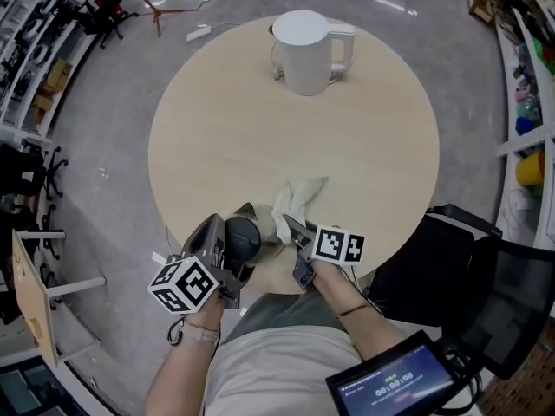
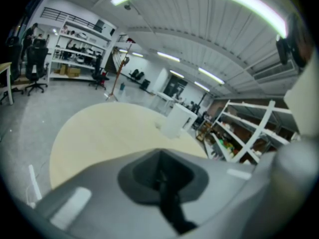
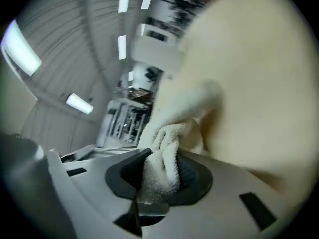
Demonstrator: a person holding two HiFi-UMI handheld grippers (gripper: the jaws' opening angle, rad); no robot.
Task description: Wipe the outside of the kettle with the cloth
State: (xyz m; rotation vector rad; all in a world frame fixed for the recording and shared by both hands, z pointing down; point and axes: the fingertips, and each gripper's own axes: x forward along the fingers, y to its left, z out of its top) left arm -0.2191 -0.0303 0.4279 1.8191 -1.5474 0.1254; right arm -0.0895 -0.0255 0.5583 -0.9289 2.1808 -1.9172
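Observation:
A white kettle (image 1: pixel 303 52) with its handle to the right stands at the far side of the round beige table (image 1: pixel 217 137); the left gripper view shows the kettle (image 2: pixel 178 121) small and far off. A crumpled white cloth (image 1: pixel 297 199) lies near the table's front edge. My right gripper (image 1: pixel 290 227) is shut on its near end. In the right gripper view the cloth (image 3: pixel 164 133) is bunched between the jaws of that gripper (image 3: pixel 159 172) and trails onto the table. My left gripper (image 1: pixel 250 225) hovers just left of the cloth, and its jaws (image 2: pixel 162 183) look shut with nothing in them.
A black chair (image 1: pixel 451 258) stands at the table's right front. A tablet screen (image 1: pixel 390 384) shows at the lower right. Shelving (image 1: pixel 26 68) lines the left side and more shelves (image 1: pixel 529 76) the right. A tripod and a cable (image 1: pixel 199 33) lie on the floor behind the table.

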